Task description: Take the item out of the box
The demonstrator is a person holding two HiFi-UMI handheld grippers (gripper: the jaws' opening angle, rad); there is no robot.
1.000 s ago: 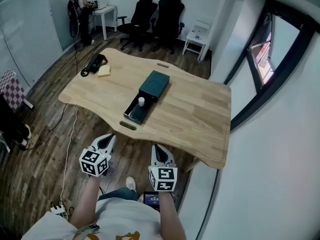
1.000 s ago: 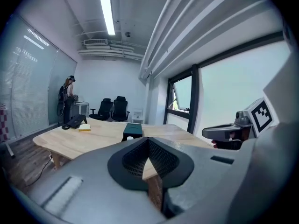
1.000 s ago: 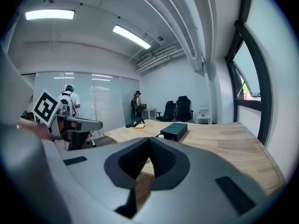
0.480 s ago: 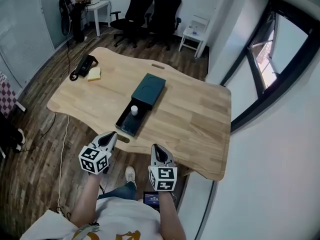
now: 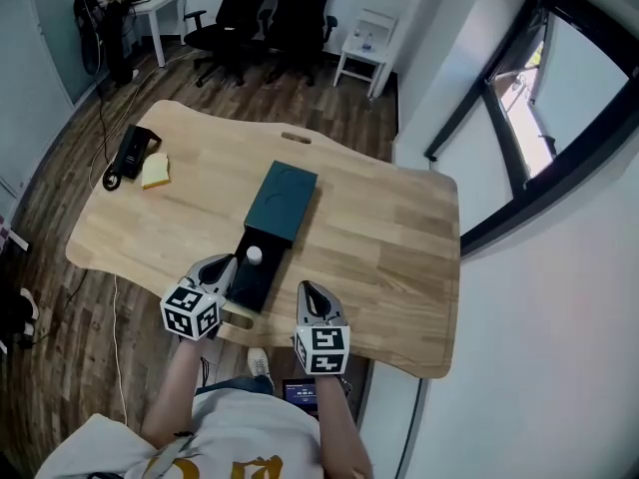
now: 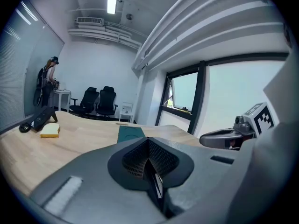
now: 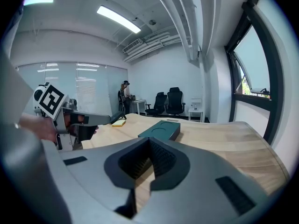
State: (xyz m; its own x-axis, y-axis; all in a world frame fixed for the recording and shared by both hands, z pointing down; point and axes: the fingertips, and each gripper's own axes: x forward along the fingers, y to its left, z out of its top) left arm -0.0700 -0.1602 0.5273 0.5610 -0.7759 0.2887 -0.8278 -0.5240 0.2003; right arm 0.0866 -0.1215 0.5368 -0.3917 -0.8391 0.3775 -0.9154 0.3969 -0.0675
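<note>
A dark teal box (image 5: 280,200) lies on the wooden table (image 5: 379,247), its black inner tray (image 5: 246,279) slid out toward me. A small white item (image 5: 254,255) sits in that tray. My left gripper (image 5: 225,264) is shut and empty, its tips over the table's near edge just left of the tray. My right gripper (image 5: 309,290) is to the right of the tray at the same edge, and its fingers look shut with nothing between them. The left gripper view shows the box (image 6: 130,133) beyond the shut left gripper (image 6: 148,146). The right gripper view shows the box (image 7: 161,129) ahead of the right gripper (image 7: 149,146).
A black handset (image 5: 128,155) and a yellow pad (image 5: 155,171) lie at the table's far left. Black office chairs (image 5: 270,8), a white side table (image 5: 364,43) and a person at a desk (image 5: 95,3) stand behind. A window wall runs along the right.
Both grippers have come forward from over the floor to the table's near edge. The box and tray now lie closer in the head view. The jaws have not changed.
</note>
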